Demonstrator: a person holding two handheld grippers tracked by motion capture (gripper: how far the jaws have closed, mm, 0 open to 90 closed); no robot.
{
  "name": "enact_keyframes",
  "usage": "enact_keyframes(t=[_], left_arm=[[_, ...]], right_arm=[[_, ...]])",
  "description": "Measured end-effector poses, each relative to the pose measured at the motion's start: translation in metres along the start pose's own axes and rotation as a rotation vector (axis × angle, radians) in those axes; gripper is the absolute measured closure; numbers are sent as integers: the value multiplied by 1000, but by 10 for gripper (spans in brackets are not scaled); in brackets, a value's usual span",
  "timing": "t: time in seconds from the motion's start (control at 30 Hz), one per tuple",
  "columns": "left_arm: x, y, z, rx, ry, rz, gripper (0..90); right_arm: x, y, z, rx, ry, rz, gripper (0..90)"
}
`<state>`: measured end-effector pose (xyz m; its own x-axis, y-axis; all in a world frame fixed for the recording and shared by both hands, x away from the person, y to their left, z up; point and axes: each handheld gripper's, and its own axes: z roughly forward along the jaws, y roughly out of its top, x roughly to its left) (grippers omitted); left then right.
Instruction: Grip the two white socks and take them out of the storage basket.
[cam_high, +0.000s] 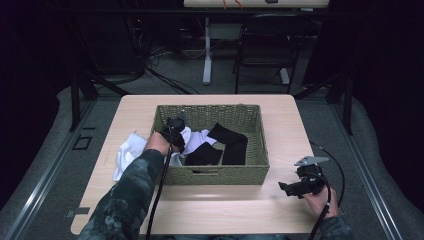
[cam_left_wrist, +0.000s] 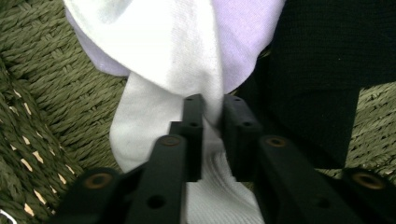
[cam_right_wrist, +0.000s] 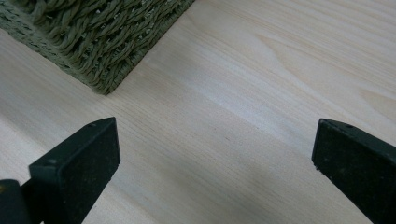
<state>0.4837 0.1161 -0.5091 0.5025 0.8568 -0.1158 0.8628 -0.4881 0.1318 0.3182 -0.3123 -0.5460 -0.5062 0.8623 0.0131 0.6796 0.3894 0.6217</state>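
A white sock (cam_left_wrist: 173, 51) lies at the left end of the olive woven basket (cam_high: 215, 176), and my left gripper (cam_left_wrist: 212, 105) is shut on a fold of it, pads pinching the fabric. From above, that gripper (cam_high: 176, 134) reaches into the basket over its left wall, with the white sock (cam_high: 192, 136) just beyond it. Black socks (cam_high: 230, 142) lie in the basket's middle; one black sock (cam_left_wrist: 327, 56) sits right beside the pinched one. My right gripper (cam_high: 285, 189) stands open, low over the bare table off the basket's front right corner, nothing between its jaws (cam_right_wrist: 215, 149).
A crumpled white cloth (cam_high: 129, 150) lies on the wooden table (cam_right_wrist: 261, 74) just outside the basket's left wall. The basket's corner (cam_right_wrist: 102, 37) is close ahead of my right gripper. A chair (cam_high: 265, 45) and a desk leg stand beyond the table's far edge.
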Motion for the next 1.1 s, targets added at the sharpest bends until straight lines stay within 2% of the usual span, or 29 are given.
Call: enact_keyframes(t=[0.07,0.2,0.23,0.4,0.63,0.83,1.1], left_arm=[[1,-1,0,-1,-2,0,863],[2,-2,-2,-2,-9,9,872],[2,-2,-4,-4,-21,10,872],[2,-4,-18,-38,-40,34,874],[4,-6,-35,-52,-64,47,874],[6,-7,-48,-66,-60,53,875],[7,-6,-81,-105,-44,77,875]], right_arm=[[0,0,0,0,1,0,4],[0,0,0,1,0,0,4],[0,0,0,1,-1,0,4],[-1,0,0,6,-4,-3,5],[-1,0,1,11,0,-6,4],[0,0,1,13,0,-6,4],[-1,0,1,19,-2,-12,4]])
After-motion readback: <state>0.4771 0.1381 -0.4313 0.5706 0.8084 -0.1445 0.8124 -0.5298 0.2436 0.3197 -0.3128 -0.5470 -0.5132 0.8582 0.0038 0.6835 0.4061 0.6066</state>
